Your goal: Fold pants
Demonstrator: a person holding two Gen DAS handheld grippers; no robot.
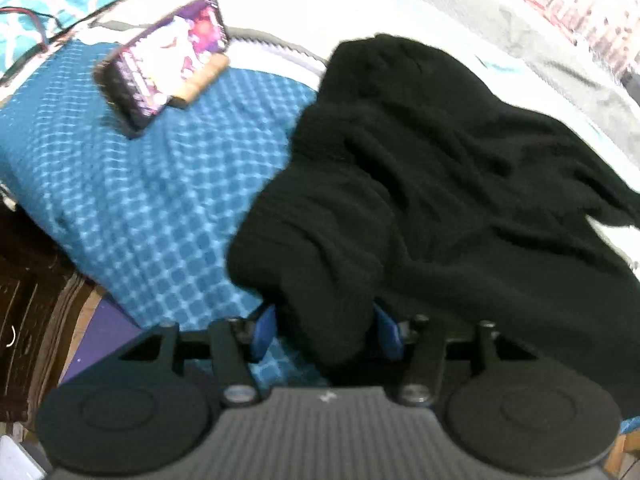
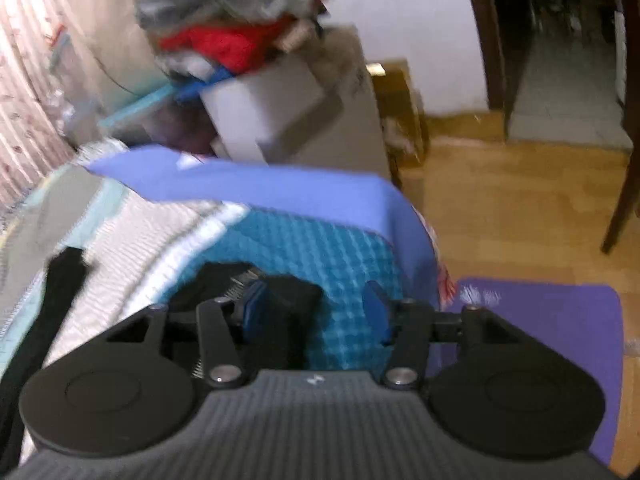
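Note:
The black pants lie crumpled across the bed in the left wrist view, over a blue checked blanket. My left gripper is open, with a fold of the pants lying between its blue fingers. In the right wrist view my right gripper is open, with a bit of black pants cloth against its left finger only. A black strip of the pants trails at the left. The view is blurred.
A phone leans on a wooden stand on the blanket. A purple mat lies on the wooden floor beside the bed. A blue sheet, a box and a clothes pile stand beyond the bed's end.

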